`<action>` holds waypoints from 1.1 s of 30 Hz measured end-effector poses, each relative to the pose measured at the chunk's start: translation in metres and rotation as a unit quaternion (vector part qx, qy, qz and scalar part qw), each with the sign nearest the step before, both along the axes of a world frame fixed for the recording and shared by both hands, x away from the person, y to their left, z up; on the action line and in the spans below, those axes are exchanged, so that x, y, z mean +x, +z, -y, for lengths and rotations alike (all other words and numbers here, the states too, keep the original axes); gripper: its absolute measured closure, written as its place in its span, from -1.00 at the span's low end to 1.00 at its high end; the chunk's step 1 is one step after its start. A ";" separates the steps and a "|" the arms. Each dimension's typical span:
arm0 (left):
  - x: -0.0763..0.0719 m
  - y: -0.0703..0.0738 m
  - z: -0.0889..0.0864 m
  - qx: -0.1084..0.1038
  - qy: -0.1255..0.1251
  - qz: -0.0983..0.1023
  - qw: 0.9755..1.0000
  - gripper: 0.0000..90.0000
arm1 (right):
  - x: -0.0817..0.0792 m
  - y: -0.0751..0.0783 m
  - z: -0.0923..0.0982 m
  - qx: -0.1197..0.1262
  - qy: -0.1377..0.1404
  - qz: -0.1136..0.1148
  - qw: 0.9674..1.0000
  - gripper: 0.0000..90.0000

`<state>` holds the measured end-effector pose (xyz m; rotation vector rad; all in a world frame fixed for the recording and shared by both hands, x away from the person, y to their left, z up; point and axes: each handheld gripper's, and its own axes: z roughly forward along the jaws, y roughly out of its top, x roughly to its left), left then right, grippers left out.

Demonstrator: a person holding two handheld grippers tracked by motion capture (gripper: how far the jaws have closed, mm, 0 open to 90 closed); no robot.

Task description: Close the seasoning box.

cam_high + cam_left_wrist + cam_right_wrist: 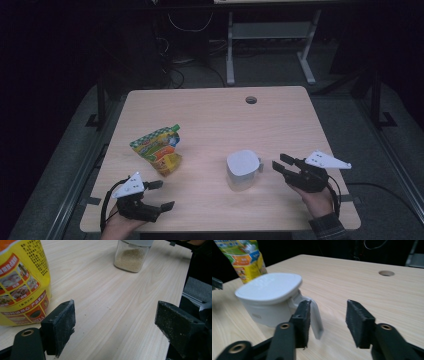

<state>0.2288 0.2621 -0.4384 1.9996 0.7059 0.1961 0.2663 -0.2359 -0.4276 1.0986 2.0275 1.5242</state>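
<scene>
The right gripper point(280, 162) sits just beside the white-lidded jar point(243, 169), jaws parted with nothing pinched between them. In the right gripper view, one black foam-faced pad lies against or just in front of the jar's white handle point(316, 320); contact cannot be confirmed. The other pad stands clear over bare wood. The jar is a rounded-square container with a smooth white lid; its clear wall shows fine tan granules point(130, 261) in the left gripper view.

The left gripper point(161, 194) rests near the table's front edge, jaws spread wide and empty. Its pads are matte black and dusted with pale specks. A glossy yellow-and-green printed pouch point(159, 149) stands just beyond it, well apart from the jar.

The table point(210, 117) is pale wood-grain laminate with a round cable hole point(251, 100) near the far edge. Beyond it, the room is dark, with grey floor and a white metal frame point(270, 45).
</scene>
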 end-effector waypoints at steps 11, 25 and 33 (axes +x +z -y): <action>0.000 -0.002 0.000 0.009 0.008 0.009 1.000 -0.63 | -0.011 -0.014 0.004 -0.028 -0.018 -0.018 0.999 -0.18; 0.002 -0.006 0.000 0.033 0.017 0.007 0.999 -0.65 | -0.029 -0.033 0.021 -0.057 -0.056 -0.029 0.996 -0.64; 0.004 -0.009 -0.001 0.035 0.024 0.004 0.999 -0.65 | -0.031 -0.034 0.029 -0.052 -0.067 -0.033 0.996 -0.67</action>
